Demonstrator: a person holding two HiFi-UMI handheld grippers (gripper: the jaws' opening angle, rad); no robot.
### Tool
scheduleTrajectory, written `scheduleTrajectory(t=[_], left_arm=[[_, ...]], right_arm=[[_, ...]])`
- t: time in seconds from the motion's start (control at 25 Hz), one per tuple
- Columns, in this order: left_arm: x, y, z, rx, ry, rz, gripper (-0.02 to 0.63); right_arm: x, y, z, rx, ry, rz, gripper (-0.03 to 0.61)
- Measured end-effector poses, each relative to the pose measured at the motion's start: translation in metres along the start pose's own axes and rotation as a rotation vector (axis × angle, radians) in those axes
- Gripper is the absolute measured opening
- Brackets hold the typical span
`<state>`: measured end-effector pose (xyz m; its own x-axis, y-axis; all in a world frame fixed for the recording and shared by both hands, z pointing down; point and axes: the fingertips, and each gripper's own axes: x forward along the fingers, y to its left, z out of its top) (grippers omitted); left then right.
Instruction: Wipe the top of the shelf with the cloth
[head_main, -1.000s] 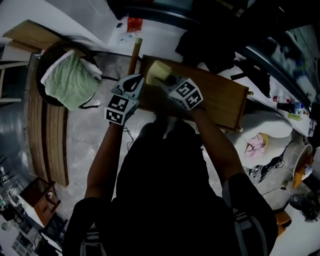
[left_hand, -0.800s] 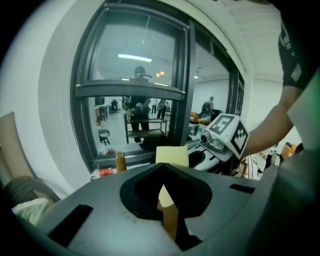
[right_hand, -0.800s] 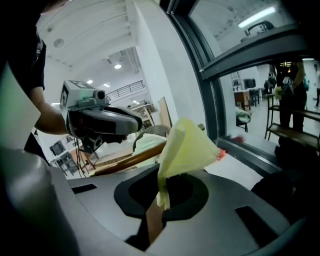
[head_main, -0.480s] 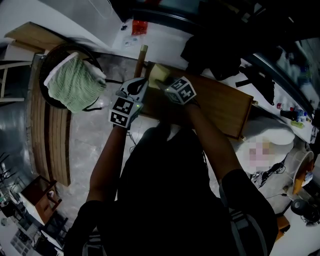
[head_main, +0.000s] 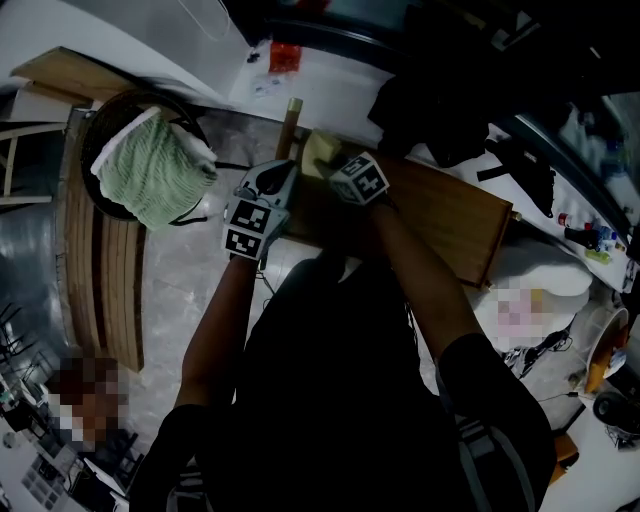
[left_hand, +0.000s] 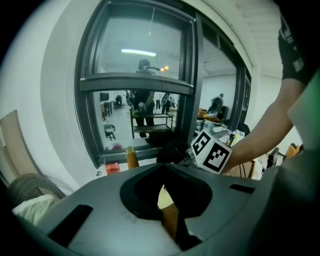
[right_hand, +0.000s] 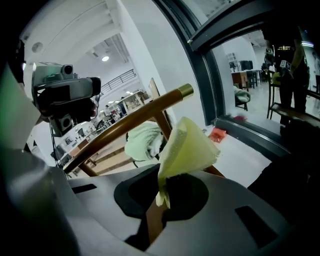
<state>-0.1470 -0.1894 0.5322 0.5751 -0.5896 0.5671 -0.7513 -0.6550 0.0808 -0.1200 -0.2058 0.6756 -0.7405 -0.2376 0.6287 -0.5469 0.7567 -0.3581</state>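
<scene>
The wooden shelf top (head_main: 450, 215) lies just ahead of me in the head view. A pale yellow cloth (head_main: 318, 152) sits at its far left corner, and my right gripper (head_main: 335, 165) is shut on it. In the right gripper view the cloth (right_hand: 185, 145) stands up in a folded cone out of the right gripper (right_hand: 167, 177). My left gripper (head_main: 275, 178) hovers at the shelf's left edge, right beside the right one, shut with nothing in it. In the left gripper view, a bit of cloth (left_hand: 165, 197) and shelf wood (left_hand: 171, 222) show through the left gripper (left_hand: 164, 165).
A dark basket holding a green towel (head_main: 150, 165) stands to the left of the shelf. A wooden post (head_main: 291, 115) rises just past the shelf's far left corner. Wooden slats (head_main: 100, 280) lie on the floor at left. A cluttered white surface (head_main: 560, 250) is at right.
The right gripper has slid the cloth a little further toward the shelf's far left corner. The left gripper has stayed at the shelf's left edge.
</scene>
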Motion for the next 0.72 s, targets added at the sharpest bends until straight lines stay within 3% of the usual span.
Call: scheduleTrajectory(t=[0.32,0.72], left_arm=[[-0.002,0.005,-0.007,-0.012,0.011,0.004,0.011],[-0.005,0.004,-0.006,-0.001,0.016,0.009,0.011]], right_arm=[[0.016,0.0,-0.005,0.008,0.04,0.002,0.031],[0.027,-0.014,-0.014,0.005,0.114,-0.085,0.031]])
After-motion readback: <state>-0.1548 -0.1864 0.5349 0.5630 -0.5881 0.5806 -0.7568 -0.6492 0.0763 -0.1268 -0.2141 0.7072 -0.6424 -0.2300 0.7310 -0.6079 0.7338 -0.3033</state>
